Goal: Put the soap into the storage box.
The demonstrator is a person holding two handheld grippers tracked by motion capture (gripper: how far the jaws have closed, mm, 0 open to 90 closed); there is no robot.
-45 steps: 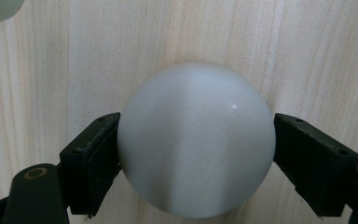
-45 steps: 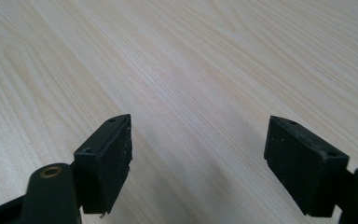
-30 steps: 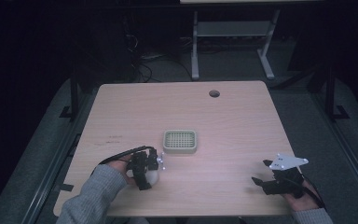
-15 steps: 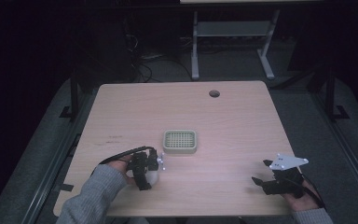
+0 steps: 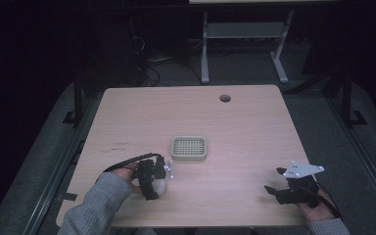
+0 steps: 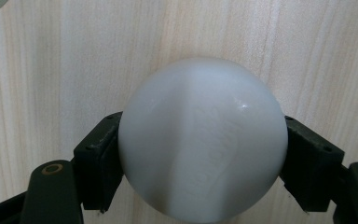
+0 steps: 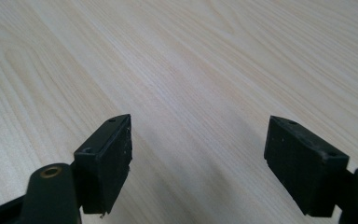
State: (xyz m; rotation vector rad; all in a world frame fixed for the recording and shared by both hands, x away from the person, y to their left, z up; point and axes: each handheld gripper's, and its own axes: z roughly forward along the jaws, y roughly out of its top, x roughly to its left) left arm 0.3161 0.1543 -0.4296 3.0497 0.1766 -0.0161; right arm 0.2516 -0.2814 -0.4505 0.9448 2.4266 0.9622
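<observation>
The small pale-green rectangular plastic basket with a grid floor [image 5: 189, 148] sits mid-table, its contents indiscernible; at its 7 o'clock, my left gripper [image 5: 152, 183] is clamped on a smooth, glossy white plastic ball [image 6: 203, 138] over the light wooden table [image 5: 254, 132]; my right gripper [image 7: 198, 163], at 4 o'clock, stands apart, holding nothing.

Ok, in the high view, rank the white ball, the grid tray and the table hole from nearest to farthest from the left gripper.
1. White ball: held in the left gripper, near the table's front left.
2. Grid tray: mid-table, just beyond and to its right.
3. Hole: near the far edge.
</observation>
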